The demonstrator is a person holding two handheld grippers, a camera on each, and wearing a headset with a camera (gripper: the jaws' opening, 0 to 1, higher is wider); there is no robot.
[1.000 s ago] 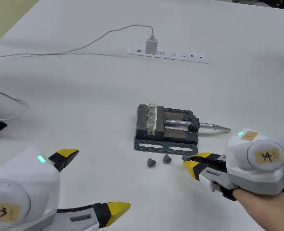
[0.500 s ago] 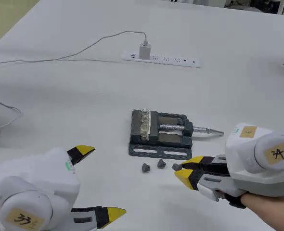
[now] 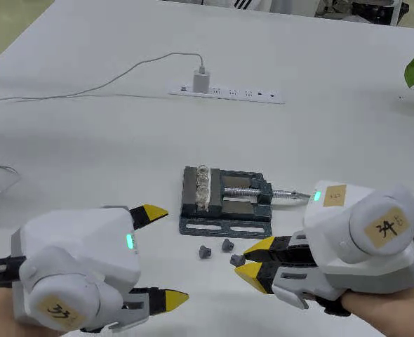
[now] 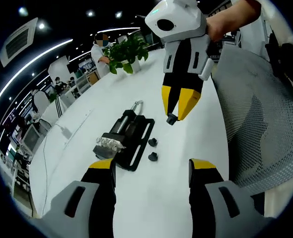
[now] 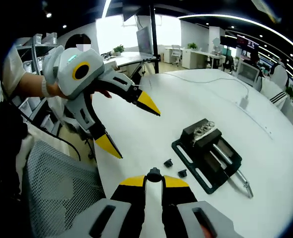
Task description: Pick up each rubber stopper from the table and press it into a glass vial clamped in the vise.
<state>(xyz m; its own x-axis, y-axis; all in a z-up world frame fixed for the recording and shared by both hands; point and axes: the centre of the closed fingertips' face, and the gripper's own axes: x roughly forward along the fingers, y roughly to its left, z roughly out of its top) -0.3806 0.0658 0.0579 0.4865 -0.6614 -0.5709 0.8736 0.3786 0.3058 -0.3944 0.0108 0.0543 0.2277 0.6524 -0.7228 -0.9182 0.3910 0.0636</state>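
**Right gripper (image 3: 241, 260) pinches a stopper (image 3: 238, 260) by the vise (image 3: 224, 203)**

White table (image 3: 88, 140) carries the vise at its middle. Left gripper (image 3: 177, 253) hangs to the near left of the vise, jaws spread wide with nothing between them. Right gripper sits just to the vise's near right, its yellow tips pressed onto one dark stopper. Vials (image 3: 203, 184) stand in a row, clamped in the vise. Two loose stoppers (image 3: 205, 252) lie side by side just in front of the vise.
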